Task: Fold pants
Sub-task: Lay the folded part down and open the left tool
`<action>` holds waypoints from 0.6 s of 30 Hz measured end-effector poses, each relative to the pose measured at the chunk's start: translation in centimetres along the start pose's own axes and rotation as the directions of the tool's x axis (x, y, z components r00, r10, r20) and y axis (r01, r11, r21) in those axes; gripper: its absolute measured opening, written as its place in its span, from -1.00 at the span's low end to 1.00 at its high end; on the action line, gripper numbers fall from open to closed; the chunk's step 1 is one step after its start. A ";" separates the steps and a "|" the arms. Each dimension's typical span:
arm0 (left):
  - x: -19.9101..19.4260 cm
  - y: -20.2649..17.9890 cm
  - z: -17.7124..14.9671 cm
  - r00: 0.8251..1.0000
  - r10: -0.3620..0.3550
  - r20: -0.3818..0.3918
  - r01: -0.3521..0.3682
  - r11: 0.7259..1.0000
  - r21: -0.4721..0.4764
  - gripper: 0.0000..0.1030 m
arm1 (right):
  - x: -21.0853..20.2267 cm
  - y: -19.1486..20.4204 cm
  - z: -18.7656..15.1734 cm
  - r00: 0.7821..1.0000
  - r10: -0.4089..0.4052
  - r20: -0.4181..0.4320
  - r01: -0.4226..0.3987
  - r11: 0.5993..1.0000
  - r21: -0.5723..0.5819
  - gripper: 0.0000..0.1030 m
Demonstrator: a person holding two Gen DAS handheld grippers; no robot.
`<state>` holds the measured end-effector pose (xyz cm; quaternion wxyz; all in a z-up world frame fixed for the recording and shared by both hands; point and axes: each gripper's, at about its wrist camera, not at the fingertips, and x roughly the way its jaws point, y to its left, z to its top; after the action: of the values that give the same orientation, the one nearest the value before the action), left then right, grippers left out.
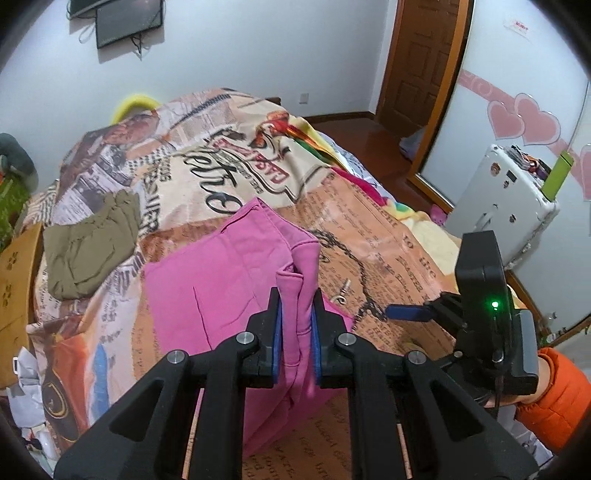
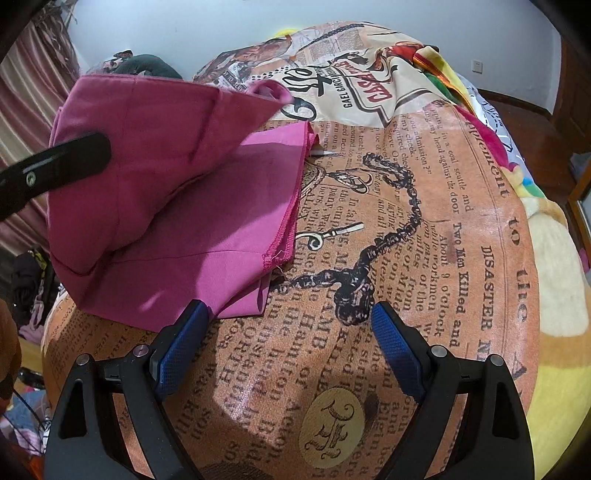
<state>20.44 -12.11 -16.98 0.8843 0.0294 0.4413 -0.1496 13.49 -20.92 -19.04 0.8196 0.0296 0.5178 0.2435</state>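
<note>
Currently pink pants [image 1: 221, 280] lie on printed bedspread [image 2: 424, 229]. Left gripper [image 1: 296, 325] pinches bunched edge, lifted. Right gripper [image 2: 288, 332] spread, empty, beside hem. Fabric light, limp, drapes; grasp at hem corners.

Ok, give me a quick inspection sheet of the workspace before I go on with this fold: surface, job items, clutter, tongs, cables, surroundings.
Surface: bed under a newspaper-print blanket.
Job's things: pink pants lie on the blanket, one edge lifted.
Clutter: olive garment, folded, beside the pants; colourful bedding at the bed's far edge.
Grippers: left tongs shut on the pants' lifted edge; right tongs open, low over the blanket beside the pants, holding nothing.
Cables: wires hang from a wall screen; a lead runs from the right unit.
Surroundings: wooden door, mirror with pink hearts, white case.
</note>
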 end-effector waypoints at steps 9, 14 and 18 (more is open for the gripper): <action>0.6 -1.2 -0.2 0.998 -0.045 -0.038 0.045 0.999 0.014 -0.75 | 0.0 0.0 0.1 1.000 0.003 -0.001 -0.003 1.000 0.003 0.71; 1.1 -2.2 -0.6 0.996 -0.052 -0.068 0.055 0.997 0.048 -0.74 | 0.0 -0.1 0.1 1.000 0.004 -0.002 -0.004 1.000 0.003 0.71; 1.2 -2.6 -0.6 0.993 -0.077 -0.085 0.082 0.995 0.052 -0.54 | 0.1 -0.1 0.1 1.000 0.003 -0.001 -0.003 1.000 0.003 0.71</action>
<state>19.94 -14.75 -18.05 0.8574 0.0424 0.4741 -0.1955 13.61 -20.96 -19.10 0.8188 0.0315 0.5187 0.2440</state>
